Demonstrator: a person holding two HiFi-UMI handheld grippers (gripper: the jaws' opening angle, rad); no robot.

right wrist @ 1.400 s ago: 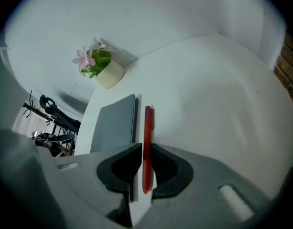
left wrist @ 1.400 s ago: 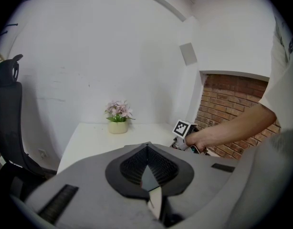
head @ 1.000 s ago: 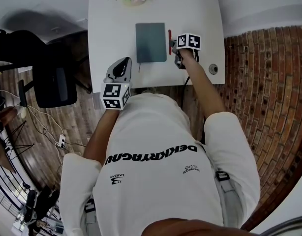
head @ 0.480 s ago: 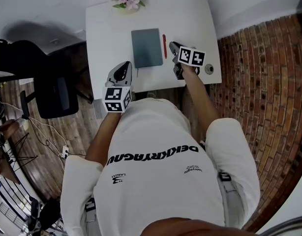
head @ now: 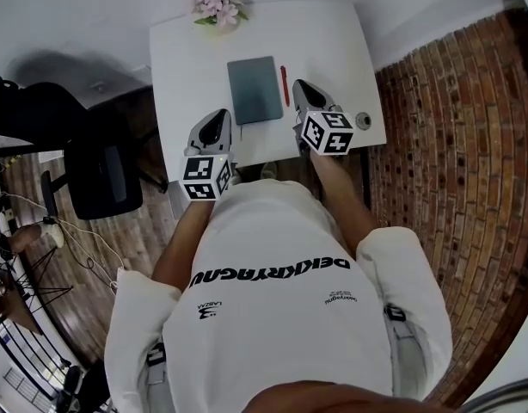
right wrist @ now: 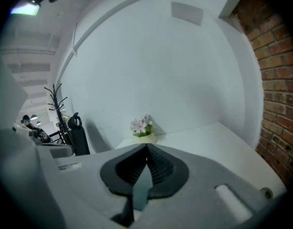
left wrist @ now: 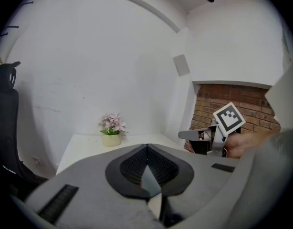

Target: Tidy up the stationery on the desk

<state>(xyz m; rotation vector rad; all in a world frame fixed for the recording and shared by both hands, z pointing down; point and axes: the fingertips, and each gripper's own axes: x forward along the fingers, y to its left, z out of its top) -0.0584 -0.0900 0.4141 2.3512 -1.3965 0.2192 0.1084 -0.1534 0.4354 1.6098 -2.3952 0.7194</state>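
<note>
A dark teal notebook (head: 254, 90) lies in the middle of the white desk (head: 333, 41). Just to its right lies a red pen (head: 285, 85), parallel to it. My left gripper (head: 217, 116) hovers over the desk's front edge, left of the notebook, shut and empty. My right gripper (head: 299, 85) is shut and empty too, its tip just right of the pen. The left gripper view shows the right gripper (left wrist: 194, 134) with its marker cube. Neither gripper view shows the notebook or the pen.
A pot of pink flowers (head: 214, 3) stands at the desk's far left corner. A small round fitting (head: 363, 120) sits near the front right corner. A black office chair (head: 96, 157) stands left of the desk. A brick wall (head: 453, 144) runs along the right.
My right gripper has drawn back from beside the red pen toward the desk's front edge. The pen still lies next to the notebook. The left gripper has hardly moved.
</note>
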